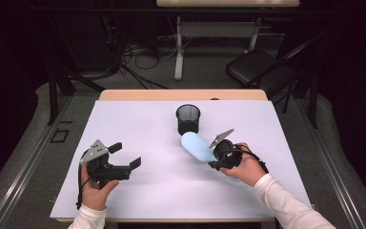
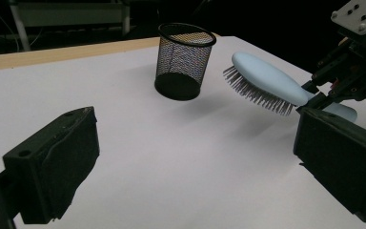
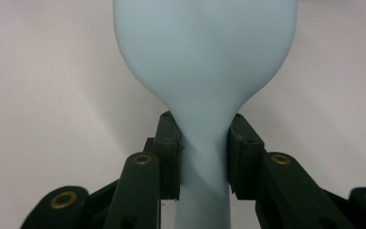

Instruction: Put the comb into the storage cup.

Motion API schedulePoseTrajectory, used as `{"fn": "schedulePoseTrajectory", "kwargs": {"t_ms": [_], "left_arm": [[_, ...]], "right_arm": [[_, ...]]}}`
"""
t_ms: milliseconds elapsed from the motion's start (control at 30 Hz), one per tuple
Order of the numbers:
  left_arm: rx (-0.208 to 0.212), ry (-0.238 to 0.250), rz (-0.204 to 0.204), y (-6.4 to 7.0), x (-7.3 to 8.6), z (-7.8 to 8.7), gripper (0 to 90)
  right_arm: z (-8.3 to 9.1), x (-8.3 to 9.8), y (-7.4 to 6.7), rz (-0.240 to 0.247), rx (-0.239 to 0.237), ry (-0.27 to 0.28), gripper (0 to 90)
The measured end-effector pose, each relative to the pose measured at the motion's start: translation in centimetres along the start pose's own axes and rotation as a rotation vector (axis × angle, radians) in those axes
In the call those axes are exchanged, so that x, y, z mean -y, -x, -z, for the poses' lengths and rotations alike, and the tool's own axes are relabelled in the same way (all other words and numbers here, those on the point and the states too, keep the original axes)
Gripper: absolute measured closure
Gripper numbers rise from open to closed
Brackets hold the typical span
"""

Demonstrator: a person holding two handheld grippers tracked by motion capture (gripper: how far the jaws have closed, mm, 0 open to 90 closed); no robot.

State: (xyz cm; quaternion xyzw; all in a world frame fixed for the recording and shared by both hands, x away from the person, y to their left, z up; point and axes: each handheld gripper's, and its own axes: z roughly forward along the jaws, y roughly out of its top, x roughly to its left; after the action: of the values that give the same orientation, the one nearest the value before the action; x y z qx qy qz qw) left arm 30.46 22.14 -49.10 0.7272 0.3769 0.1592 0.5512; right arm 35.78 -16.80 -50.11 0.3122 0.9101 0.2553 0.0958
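White sheeting covers the bench (image 1: pixel 138 200) almost to its edges, with a strip of bare wood along the far edge and a dark room behind it. Nearest the front edge, toward the left corner, a hand holds the left gripper (image 1: pixel 125 155) just above the sheet, its jaws standing wide apart with nothing between them. Toward the right side of the bench, a little farther from the front edge, the other hand holds the right gripper (image 1: pixel 214 154), whose jaws are clamped on the narrow neck of a pale blue hairbrush (image 1: pixel 195 147). In the right gripper view the two pads (image 3: pixel 171 162) press against either side of the neck where it widens into the head. The brush is lifted clear of the sheet, its bristles facing down and its head pointing toward the far edge. Just beyond the brush head, near the middle of the far edge, a black mesh cup (image 1: pixel 188 119) stands upright, close to the brush but not touching it.
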Motion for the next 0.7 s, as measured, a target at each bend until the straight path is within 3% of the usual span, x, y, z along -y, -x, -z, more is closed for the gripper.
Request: {"fn": "schedulePoseTrajectory", "kwargs": {"t_ms": [700], "left_arm": [[0.017,-0.001,0.008,0.1,0.0,-0.3,1.7]], "right_arm": [[1.0,-1.4,-0.4,-0.001,0.028,0.201,69.7]]}}
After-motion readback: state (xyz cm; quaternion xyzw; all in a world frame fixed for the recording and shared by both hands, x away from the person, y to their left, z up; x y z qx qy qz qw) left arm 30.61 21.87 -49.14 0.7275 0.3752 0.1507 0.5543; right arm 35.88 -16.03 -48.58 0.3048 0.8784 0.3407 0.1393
